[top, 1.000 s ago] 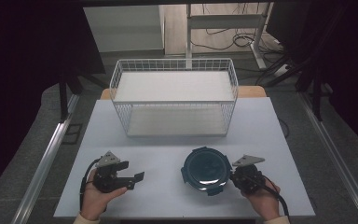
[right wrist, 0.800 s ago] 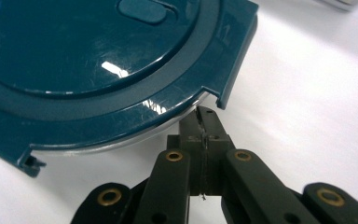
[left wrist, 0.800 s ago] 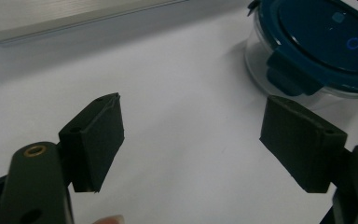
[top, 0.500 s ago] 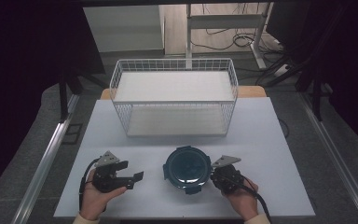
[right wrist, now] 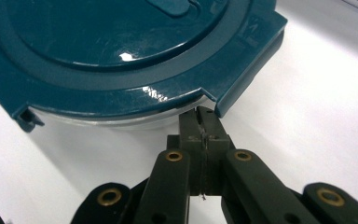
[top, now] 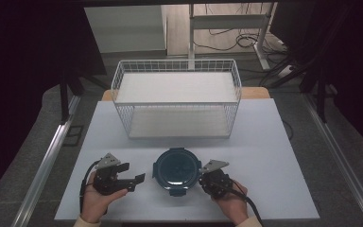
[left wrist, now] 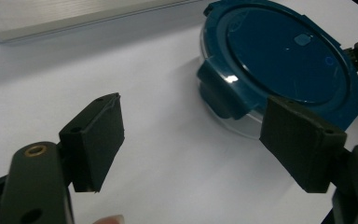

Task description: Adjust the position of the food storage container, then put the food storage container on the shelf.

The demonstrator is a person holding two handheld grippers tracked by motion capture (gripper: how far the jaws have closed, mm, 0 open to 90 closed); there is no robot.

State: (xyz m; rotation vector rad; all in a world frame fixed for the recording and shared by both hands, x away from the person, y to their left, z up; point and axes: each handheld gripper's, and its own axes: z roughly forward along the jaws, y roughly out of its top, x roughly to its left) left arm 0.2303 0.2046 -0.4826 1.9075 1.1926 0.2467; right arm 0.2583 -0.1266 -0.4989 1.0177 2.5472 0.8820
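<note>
A white table (top: 264,142) takes up the middle of the high view, its near edge cut off by the bottom of the picture, with dark surroundings to either side where little can be made out. Toward the far side of the table stands a white wire basket (top: 177,101), a pale flat layer showing through its mesh; whether that is a liner or the basket's own floor cannot be told. Near the front edge, between the two hands, sits a round clear container with a dark teal lid (top: 176,170), resting on the tabletop well apart from the basket. Its clear body shows as a thin band under the lid in the gripper views, and what is inside is hidden by the lid. The left gripper (top: 134,180) lies to the left of the container, not touching it; in the left gripper view its two black jaws stand wide apart with bare table between them, and one of the lid's clip tabs (left wrist: 219,91) faces them. The right gripper (right wrist: 200,122) is at the container's right side; in the right gripper view its jaws are pressed together, tips right at the lid's rim just under the edge. Whether they pinch anything there or only touch cannot be told.
</note>
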